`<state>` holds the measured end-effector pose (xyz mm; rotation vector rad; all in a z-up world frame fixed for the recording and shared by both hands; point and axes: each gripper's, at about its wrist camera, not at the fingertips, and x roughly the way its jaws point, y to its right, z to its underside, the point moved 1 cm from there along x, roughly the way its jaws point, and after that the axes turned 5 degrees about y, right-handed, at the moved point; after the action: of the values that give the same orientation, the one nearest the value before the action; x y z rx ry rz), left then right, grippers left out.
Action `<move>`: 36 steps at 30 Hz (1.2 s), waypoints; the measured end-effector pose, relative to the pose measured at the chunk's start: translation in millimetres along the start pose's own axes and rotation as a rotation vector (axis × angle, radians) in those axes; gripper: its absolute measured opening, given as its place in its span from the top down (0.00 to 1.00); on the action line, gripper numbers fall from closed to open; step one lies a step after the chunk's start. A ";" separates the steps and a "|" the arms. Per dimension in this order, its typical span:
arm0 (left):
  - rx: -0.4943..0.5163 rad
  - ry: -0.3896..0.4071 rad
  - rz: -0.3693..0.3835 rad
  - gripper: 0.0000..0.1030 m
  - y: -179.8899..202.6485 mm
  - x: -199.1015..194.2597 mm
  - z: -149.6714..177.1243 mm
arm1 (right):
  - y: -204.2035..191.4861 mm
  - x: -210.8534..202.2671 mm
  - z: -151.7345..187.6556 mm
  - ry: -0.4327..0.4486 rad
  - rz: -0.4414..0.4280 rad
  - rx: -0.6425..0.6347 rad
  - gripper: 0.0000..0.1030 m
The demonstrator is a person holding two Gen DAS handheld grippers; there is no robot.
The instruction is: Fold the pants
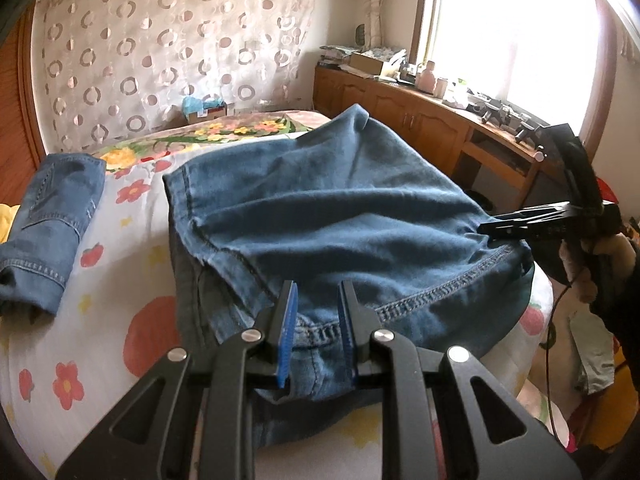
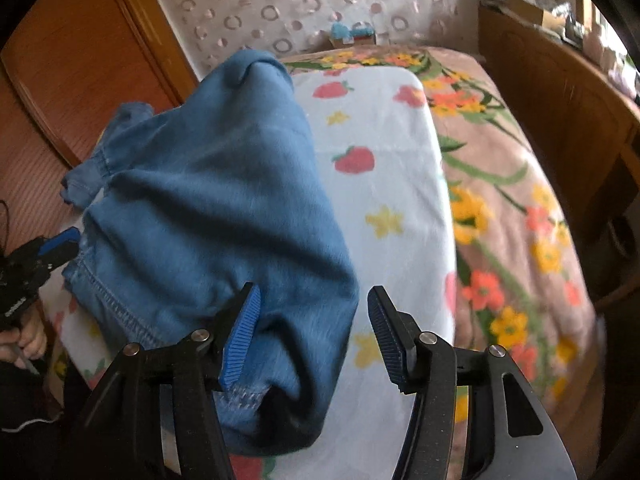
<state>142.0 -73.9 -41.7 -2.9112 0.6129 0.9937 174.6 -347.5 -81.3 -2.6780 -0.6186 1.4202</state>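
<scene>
A pair of blue denim pants (image 1: 320, 208) lies folded in a thick bundle on the white fruit-print sheet (image 1: 100, 320). My left gripper (image 1: 318, 292) is open, its blue pads on either side of the near stitched hem, fabric lying between them. My right gripper (image 2: 314, 312) is open over the bundle's near right corner (image 2: 224, 200). In the left wrist view the right gripper (image 1: 486, 229) shows side-on at the bundle's right edge. In the right wrist view the left gripper (image 2: 66, 240) shows at the bundle's left edge.
A second folded pair of jeans (image 1: 48, 220) lies on the sheet at left. A floral blanket (image 2: 500, 200) covers the bed to the right. A wooden cabinet (image 1: 420, 120) with clutter stands under the window. A wooden headboard (image 2: 80, 60) and patterned curtain are behind.
</scene>
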 end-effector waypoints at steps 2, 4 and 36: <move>-0.001 -0.004 -0.003 0.81 0.1 0.9 1.8 | -2.9 -1.7 3.6 0.001 -0.031 0.010 0.65; -0.001 -0.006 -0.005 0.81 1.3 1.0 3.0 | -6.5 -4.1 6.7 0.004 -0.075 0.011 0.89; 0.019 -0.045 0.045 0.73 23.2 17.9 18.9 | -55.6 -72.7 17.1 0.251 -0.062 0.000 0.96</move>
<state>135.4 -99.3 -64.6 -2.8625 0.6851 1.0498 106.6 -325.5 -21.6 -2.7479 -0.6703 1.0458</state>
